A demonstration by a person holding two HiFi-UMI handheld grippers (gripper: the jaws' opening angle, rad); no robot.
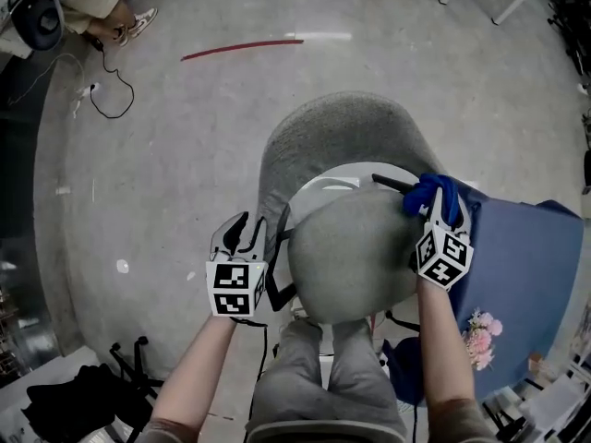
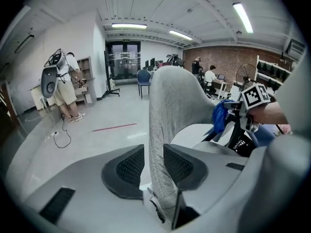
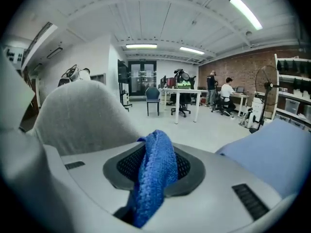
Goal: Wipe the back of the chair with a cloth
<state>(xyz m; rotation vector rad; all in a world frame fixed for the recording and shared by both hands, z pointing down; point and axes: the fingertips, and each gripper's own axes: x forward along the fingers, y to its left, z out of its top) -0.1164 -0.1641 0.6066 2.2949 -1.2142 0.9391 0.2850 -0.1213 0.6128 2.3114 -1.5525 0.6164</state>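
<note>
1. The left gripper (image 1: pixel 242 235) is partly closed, with its pads clamped on the edge of the grey chair back (image 2: pixel 171 96).
2. The right gripper (image 1: pixel 440 207) pinches a blue cloth (image 3: pixel 156 161) at the chair back's opposite edge.
3. A grey floor (image 1: pixel 175 155) lies below both grippers, and a brick wall (image 3: pixel 233 64) stands ahead.

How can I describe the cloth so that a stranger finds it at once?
Find the grey chair in the middle and go to the right side of its back. There the right tongs are shut on a bunched, knitted cloth: bright blue and crumpled, unlike the flat, duller blue surface beside it.
</note>
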